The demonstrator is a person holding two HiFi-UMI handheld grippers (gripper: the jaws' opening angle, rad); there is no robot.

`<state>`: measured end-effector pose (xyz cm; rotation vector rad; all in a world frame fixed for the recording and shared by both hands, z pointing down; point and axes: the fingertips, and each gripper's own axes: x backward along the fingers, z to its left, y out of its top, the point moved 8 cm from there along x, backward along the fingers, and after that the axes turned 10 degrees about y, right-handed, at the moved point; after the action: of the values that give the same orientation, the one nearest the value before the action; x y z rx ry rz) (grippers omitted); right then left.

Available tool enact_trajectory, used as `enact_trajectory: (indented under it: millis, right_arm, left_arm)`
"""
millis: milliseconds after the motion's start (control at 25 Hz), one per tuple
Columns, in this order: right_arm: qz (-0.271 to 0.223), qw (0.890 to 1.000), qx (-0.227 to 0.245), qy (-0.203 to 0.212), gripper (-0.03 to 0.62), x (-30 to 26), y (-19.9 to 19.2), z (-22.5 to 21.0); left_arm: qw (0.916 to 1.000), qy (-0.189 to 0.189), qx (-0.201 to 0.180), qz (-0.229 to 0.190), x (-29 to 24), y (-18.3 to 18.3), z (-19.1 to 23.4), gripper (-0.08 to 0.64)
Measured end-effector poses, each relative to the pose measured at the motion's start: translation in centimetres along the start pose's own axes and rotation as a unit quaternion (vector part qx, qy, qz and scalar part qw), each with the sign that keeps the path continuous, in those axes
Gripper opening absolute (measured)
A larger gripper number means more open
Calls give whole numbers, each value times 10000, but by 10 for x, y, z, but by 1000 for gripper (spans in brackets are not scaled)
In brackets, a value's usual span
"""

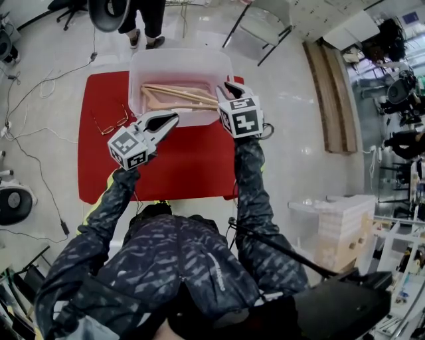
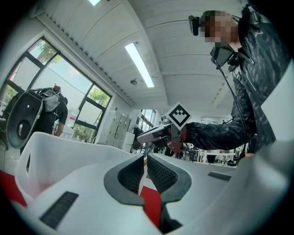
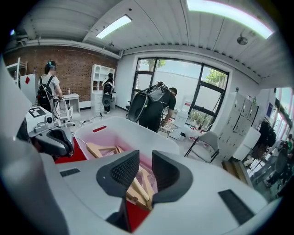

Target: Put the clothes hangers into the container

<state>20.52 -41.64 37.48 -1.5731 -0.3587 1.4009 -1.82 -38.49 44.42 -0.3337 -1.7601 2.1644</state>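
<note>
Jacket: nearest my head view is the wearer's dark patterned jacket (image 1: 179, 265), with both sleeves stretched forward.
Left gripper: I see my left gripper (image 2: 146, 161) held level over the red table (image 1: 186, 166), just in front of the container's near left corner. Its pads are closed to a sliver and there is nothing between them.
Right gripper: my right gripper (image 3: 145, 158) tilts down at the container's near right corner. Its jaws stand partly apart and grip nothing; through the gap I see only hangers lying below.
Hangers: the wooden hangers (image 1: 179, 96) lie piled flat inside the container.
Container: the translucent white container (image 1: 179, 54) sits at the table's far edge.
Beyond: a person's legs (image 1: 143, 20) stand behind the container.
</note>
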Motion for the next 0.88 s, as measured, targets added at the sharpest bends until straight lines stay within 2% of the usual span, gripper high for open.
enact_trajectory:
  millis: [640,880]
  right_arm:
    - [-403,9982,69,448,87,50,-9,48]
    - [-573,9975,23,420,83,76,-27,53]
  left_arm:
    - [9992,357,-164,-14,28,21,-45,14]
    - [9991,346,-234,54,30,24,-74,14]
